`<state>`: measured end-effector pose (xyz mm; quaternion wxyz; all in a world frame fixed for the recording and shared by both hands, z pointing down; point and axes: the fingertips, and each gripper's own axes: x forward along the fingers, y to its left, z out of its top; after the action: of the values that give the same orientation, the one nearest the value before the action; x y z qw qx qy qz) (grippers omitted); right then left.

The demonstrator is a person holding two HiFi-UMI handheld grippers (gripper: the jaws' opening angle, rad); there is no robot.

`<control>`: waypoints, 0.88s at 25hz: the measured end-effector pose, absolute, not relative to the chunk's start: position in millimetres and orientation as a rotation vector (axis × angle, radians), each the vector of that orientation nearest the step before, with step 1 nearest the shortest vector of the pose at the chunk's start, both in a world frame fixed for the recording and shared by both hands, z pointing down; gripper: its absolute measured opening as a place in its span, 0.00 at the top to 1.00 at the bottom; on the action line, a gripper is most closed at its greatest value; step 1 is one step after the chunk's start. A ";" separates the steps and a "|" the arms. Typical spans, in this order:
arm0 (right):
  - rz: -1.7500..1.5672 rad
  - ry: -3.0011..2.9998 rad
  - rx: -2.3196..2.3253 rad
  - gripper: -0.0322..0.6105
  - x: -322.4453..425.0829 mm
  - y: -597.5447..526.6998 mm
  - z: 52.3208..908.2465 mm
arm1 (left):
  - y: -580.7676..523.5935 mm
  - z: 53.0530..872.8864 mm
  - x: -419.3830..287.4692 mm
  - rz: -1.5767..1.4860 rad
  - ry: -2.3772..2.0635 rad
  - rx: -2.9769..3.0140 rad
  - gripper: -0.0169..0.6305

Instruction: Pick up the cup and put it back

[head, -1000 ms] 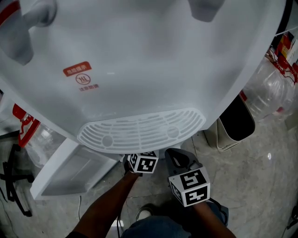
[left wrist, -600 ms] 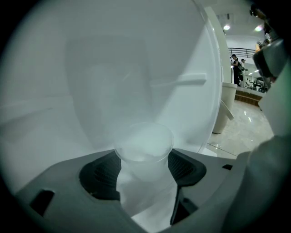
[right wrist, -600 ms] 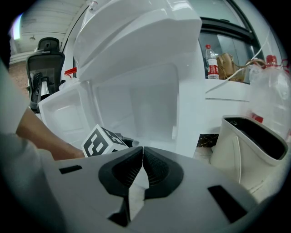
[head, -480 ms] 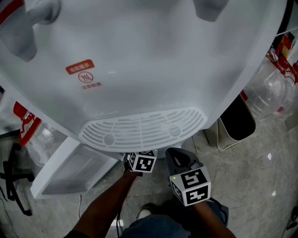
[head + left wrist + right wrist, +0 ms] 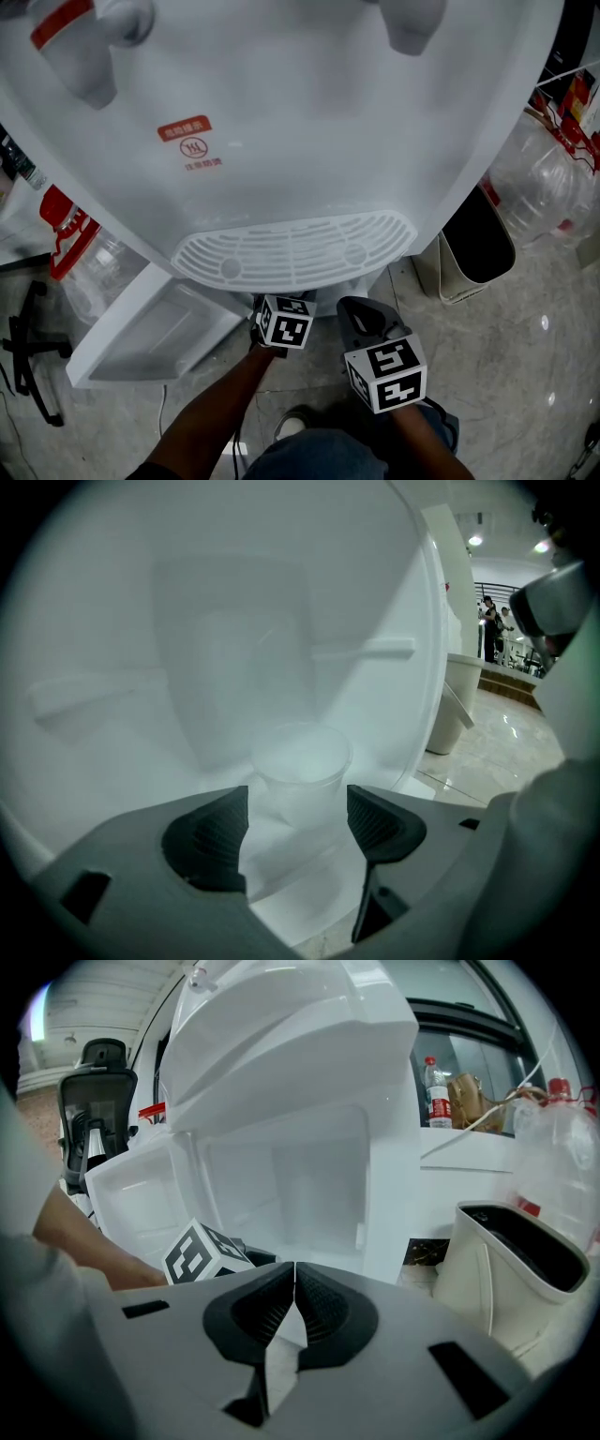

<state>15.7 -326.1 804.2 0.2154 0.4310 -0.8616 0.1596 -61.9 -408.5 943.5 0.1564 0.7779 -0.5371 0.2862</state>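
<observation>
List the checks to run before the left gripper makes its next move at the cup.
1. Left gripper open: ok. Its jaws have just been opening, and the pads are off the cup that stands between them.
2. Cup upright inside the dispenser compartment: ok.
3. Cup empty: cannot tell, its wall is cloudy.
4. Right gripper shut on nothing, outside the compartment: ok.
</observation>
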 end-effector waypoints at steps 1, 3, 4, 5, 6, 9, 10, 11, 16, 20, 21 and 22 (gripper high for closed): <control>0.438 -2.390 1.193 0.92 16.1 -324.8 803.3 | -405.8 942.6 -63.7 0.817 -1.541 2.221 0.48; 0.432 -2.393 1.186 0.92 15.9 -320.9 801.7 | -398.6 941.5 -67.7 0.816 -1.544 2.210 0.48; 0.431 -2.397 1.182 0.92 15.1 -318.9 800.7 | -394.5 940.7 -69.2 0.816 -1.543 2.209 0.48; 0.430 -2.402 1.178 0.92 14.0 -317.1 799.1 | -390.4 939.3 -70.0 0.817 -1.539 2.214 0.48; 0.431 -2.409 1.175 0.92 12.6 -315.3 797.1 | -386.2 937.5 -70.3 0.817 -1.534 2.220 0.48; 0.433 -2.430 1.168 0.92 8.3 -309.1 790.4 | -372.6 928.4 -71.0 0.801 -1.523 2.232 0.48; 0.430 -2.435 1.168 0.92 7.7 -307.0 788.0 | -368.0 923.9 -70.4 0.791 -1.515 2.238 0.48; 0.426 -2.440 1.167 0.92 7.2 -305.1 785.4 | -363.8 918.6 -68.9 0.781 -1.504 2.249 0.48; 0.417 -2.474 1.154 0.92 2.3 -295.6 770.1 | -343.5 883.3 -62.4 0.724 -1.476 2.321 0.49; 0.399 -2.487 1.143 0.92 2.5 -289.1 760.1 | -327.1 847.7 -56.3 0.672 -1.469 2.393 0.58; 0.394 -2.492 1.140 0.92 2.2 -287.5 757.4 | -323.1 839.0 -55.1 0.662 -1.470 2.412 0.59; 0.388 -2.498 1.138 0.92 1.9 -285.8 754.4 | -318.9 829.9 -53.5 0.650 -1.470 2.434 0.59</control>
<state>1.9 -285.8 754.4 0.1839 0.4034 -0.8857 0.1377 -53.5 -318.9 829.9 0.1120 0.8292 -0.5009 0.2214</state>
